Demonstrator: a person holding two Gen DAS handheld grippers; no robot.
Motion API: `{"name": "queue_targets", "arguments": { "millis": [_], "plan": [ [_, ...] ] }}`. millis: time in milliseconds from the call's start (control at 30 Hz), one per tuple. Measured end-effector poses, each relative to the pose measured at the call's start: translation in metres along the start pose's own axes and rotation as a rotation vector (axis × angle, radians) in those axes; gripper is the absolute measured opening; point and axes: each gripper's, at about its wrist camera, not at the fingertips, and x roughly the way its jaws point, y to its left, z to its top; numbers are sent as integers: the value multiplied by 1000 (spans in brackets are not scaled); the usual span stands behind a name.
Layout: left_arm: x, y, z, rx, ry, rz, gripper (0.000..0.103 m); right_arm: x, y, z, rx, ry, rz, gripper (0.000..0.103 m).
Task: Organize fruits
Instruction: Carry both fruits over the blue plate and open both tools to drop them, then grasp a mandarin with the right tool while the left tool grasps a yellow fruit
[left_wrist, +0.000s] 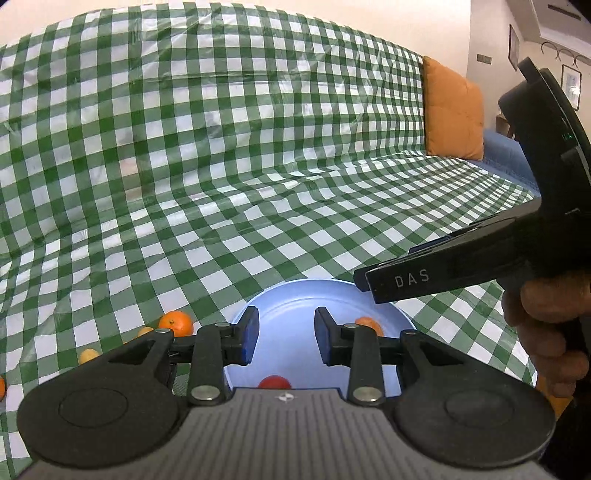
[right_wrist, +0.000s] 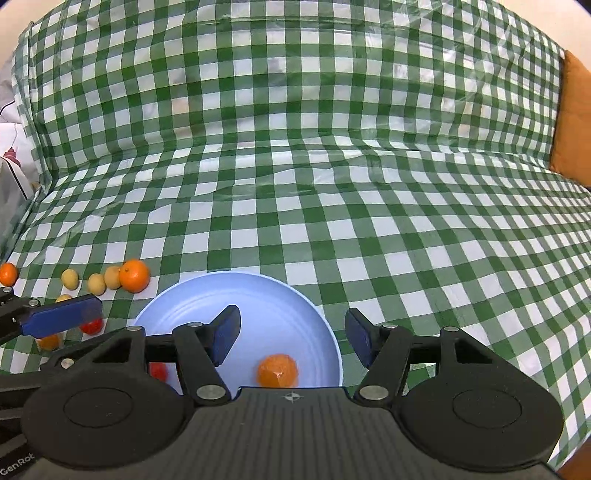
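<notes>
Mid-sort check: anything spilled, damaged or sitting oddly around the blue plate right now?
Nothing looks spilled or damaged. The blue plate sits flat, holding an orange and a small red fruit. The orange looks blurred, so it may be rolling. Several fruits, including a larger orange, lie on the checked cloth left of the plate.
</notes>
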Motion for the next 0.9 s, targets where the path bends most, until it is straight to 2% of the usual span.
{"name": "queue_targets", "arguments": {
  "millis": [200,567,900],
  "plan": [
    [-1,7,1,-21,21,-9,37,-4,-1,1,4,-26,-10,62],
    [-5,15,0,-40,48,-24,29,-5,8,1,21,-57,26,34],
    [-8,29,0,-78,71,-1,27,-2,24,5,10,-71,58,33]
  ]
}}
